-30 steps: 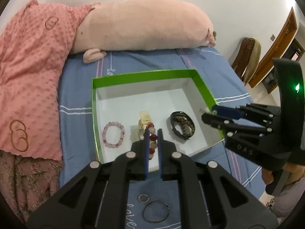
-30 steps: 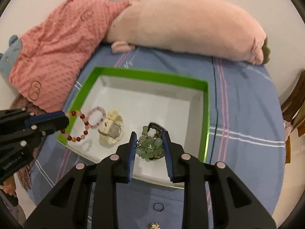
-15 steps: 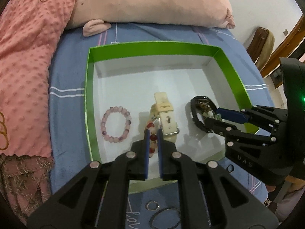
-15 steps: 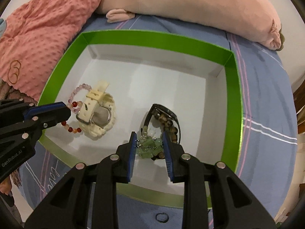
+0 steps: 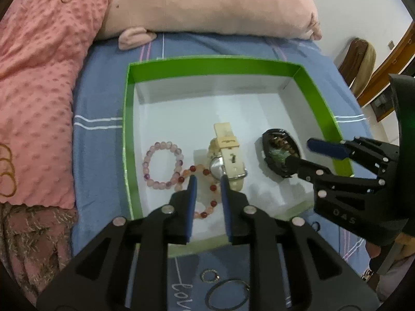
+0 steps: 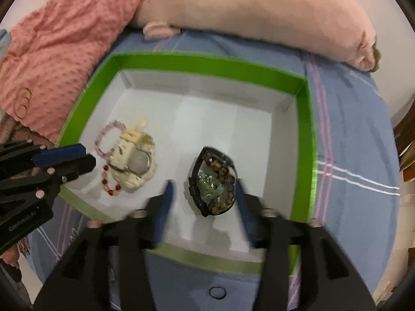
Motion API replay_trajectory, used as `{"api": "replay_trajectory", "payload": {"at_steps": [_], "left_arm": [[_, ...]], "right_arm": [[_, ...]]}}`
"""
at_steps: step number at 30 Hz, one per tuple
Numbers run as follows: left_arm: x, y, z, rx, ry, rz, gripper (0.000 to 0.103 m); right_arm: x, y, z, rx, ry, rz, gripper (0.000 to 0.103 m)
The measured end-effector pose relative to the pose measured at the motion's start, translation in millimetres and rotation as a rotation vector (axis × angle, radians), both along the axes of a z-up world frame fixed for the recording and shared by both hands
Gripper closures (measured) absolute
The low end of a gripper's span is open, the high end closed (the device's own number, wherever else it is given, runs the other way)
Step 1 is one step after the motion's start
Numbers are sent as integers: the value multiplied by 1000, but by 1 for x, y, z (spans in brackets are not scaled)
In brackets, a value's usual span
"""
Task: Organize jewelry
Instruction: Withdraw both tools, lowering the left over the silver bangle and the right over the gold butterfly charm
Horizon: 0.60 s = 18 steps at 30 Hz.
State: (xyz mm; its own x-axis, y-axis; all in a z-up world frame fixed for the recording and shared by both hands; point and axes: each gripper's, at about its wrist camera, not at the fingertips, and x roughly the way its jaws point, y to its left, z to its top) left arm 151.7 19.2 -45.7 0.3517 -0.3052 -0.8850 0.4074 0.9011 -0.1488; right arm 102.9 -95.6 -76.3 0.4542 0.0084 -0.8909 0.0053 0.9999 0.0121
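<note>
A green-rimmed white box [image 5: 128, 140] lies on the blue sheet. It holds a pink bead bracelet [image 5: 162, 164], a cream watch [image 5: 228, 153] and a black watch [image 6: 198, 202] ringed with brown beads. My left gripper [image 5: 208, 180] hangs low over the box's near edge, its jaws opening. A red and orange bead bracelet [image 5: 206, 211] rests on the box floor between them, and neither pad presses on it. My right gripper [image 6: 204, 189] is blurred, jaws opening wide on either side of a green bead bracelet [image 6: 210, 188], which lies loose on the black watch.
A small ring [image 5: 210, 276] and a large dark hoop [image 5: 228, 295] lie on the sheet in front of the box; another small ring [image 6: 217, 292] lies below the right gripper. A pink plush pillow [image 5: 215, 2] and pink blanket [image 5: 39, 77] border the box.
Both grippers sank toward the box floor and their jaws parted. The red bracelet left the left pads and lies beside the cream watch; the green bracelet left the right pads and sits on the black watch.
</note>
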Motion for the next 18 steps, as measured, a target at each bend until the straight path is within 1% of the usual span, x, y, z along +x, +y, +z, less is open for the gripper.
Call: {"api": "replay_trajectory", "payload": {"at_steps": [1, 2, 6, 7, 8, 9, 10, 12, 14, 16, 18], "left_arm": [[-4, 3, 5, -10, -13, -1, 77], [-7, 5, 7, -15, -20, 1, 75], [-27, 22, 19, -13, -46, 40, 75], [-33, 27, 21, -19, -52, 47, 71], [-42, 33, 22, -23, -55, 59, 63], [-49, 38, 19, -15, -52, 74, 60], [-54, 41, 15, -4, -45, 81, 58], [-69, 43, -2, 35, -5, 76, 58], [-83, 46, -20, 47, 42, 62, 58], [-94, 45, -40, 61, 93, 51, 59], [-102, 45, -55, 86, 128, 53, 59]], "right_arm": [[-5, -1, 8, 6, -25, 0, 37], [-9, -2, 14, 15, -40, 3, 37], [-35, -16, 41, 45, -91, -9, 37], [-40, -19, 45, 49, -97, -18, 37], [-48, -25, 49, 54, -102, -34, 37], [-55, -31, 51, 61, -102, -52, 37], [-64, -37, 51, 68, -95, -69, 37], [-83, -44, 42, 53, -57, -88, 37], [-99, -42, 25, 29, -3, -78, 38], [-110, -41, 3, 19, 58, -76, 38], [-121, -39, -19, -6, 121, -92, 41]]}}
